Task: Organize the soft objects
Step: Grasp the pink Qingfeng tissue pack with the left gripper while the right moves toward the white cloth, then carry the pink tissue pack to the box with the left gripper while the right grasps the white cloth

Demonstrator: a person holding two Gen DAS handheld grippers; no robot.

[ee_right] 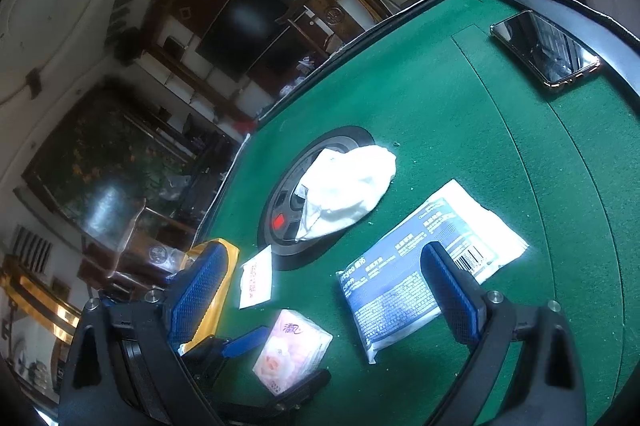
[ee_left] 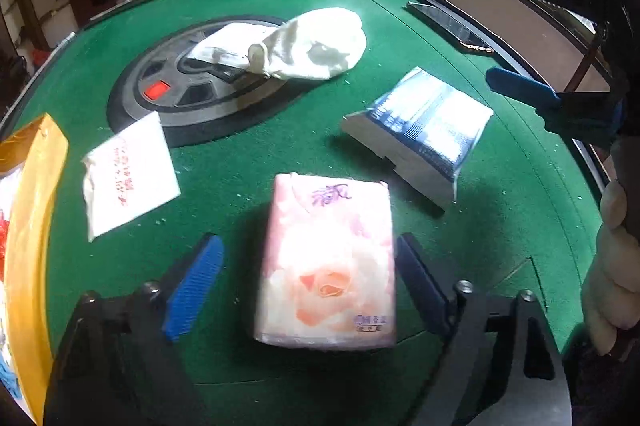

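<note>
The left hand-held gripper (ee_left: pixel 310 284) is spread wide, its blue-padded fingers (ee_left: pixel 196 286) standing on either side of a pink rose-printed tissue pack (ee_left: pixel 328 262) without visibly touching it; the pack lies flat on the green table (ee_left: pixel 280 154) between them. Just ahead and to its left lies a small white packet with red lettering (ee_left: pixel 130 174), and at the far left edge a yellow bag (ee_left: pixel 32 226) sits on the table. Ahead and to its right a blue-and-white wipes pack (ee_left: pixel 424 130) lies flat. Farther ahead a crumpled white cloth (ee_left: pixel 312 44) rests partly on the round black hub (ee_left: pixel 192 82) set in the middle of the table. A phone (ee_left: pixel 448 22) lies near the far right edge.

The right hand-held gripper (ee_right: pixel 320 286) is also spread open and holds nothing; it hangs above the table, with the wipes pack (ee_right: pixel 404 278) below and between its fingers (ee_right: pixel 448 290). From its view the tissue pack (ee_right: pixel 292 350) lies low and to the left, inside the left hand-held gripper (ee_right: pixel 276 362)
</note>
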